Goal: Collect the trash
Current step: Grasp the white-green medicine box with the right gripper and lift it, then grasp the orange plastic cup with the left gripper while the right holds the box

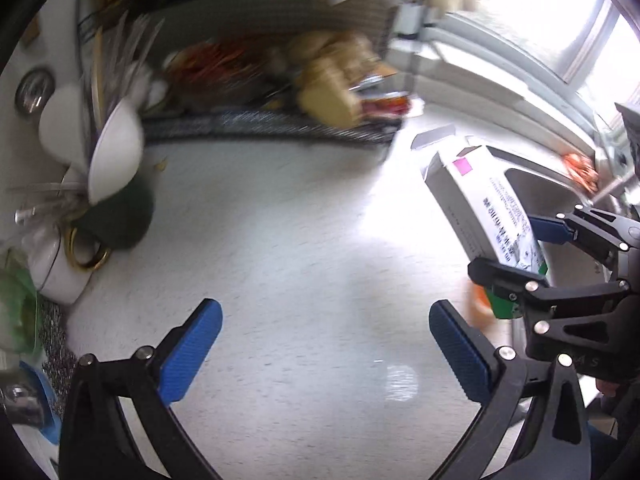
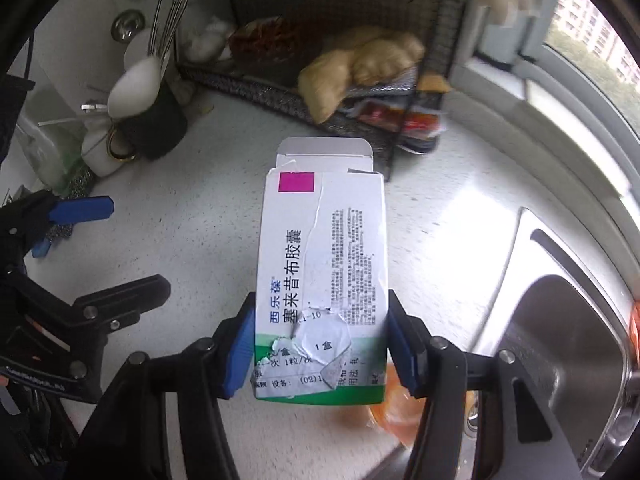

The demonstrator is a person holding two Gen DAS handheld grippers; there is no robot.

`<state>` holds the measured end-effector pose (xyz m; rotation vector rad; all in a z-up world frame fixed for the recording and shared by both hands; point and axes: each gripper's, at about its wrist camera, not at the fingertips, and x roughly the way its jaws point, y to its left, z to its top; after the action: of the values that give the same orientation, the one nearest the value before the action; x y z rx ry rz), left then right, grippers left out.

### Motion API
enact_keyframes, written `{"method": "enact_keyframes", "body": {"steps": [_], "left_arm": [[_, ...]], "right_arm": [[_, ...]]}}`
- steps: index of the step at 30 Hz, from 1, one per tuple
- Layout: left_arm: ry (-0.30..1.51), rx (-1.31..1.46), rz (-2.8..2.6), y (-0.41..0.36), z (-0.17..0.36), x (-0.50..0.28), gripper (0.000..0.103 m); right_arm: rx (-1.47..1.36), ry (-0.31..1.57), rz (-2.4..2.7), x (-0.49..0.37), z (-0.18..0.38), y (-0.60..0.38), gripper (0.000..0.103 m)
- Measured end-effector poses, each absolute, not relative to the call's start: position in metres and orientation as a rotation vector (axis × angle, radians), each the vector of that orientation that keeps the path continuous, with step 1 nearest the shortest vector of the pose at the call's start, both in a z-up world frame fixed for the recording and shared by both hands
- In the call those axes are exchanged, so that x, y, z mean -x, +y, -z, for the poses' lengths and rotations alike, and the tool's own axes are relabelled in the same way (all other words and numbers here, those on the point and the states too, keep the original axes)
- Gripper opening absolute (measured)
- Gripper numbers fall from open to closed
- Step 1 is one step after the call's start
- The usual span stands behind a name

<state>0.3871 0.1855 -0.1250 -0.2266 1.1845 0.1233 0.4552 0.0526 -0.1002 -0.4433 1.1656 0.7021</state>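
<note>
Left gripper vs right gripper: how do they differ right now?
The left gripper has wide-open jaws with nothing between them; the right gripper is closed on a torn white medicine box. The left gripper looks down on bare white counter; the right gripper holds its box lifted off that counter, beside the steel sink. Both have black frames with blue pads and point steeply downward.

Window [image 1: 540,8] glare, motion blur, fisheye warp.
</note>
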Motion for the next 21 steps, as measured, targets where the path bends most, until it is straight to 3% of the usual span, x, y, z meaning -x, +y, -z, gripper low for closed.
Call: {"method": "enact_keyframes", "body": {"steps": [8, 12, 21], "left_arm": [[1.143, 0.124, 0.059, 0.121, 0.098, -0.409, 0.103], [1.154, 0.092, 0.146, 0.09, 0.1, -0.425, 0.103], [1.267, 0.023, 0.291, 0.036, 0.149, -0.458, 0.103]], "right_arm": [[0.327, 1.09, -0.518, -0.449, 0.052, -0.026, 0.056], [0.266, 1.09, -0.419, -0.454, 0.055, -0.059, 0.056], [0.162, 1.183, -0.275, -0.462, 0.079, -0.11, 0.056]]}}
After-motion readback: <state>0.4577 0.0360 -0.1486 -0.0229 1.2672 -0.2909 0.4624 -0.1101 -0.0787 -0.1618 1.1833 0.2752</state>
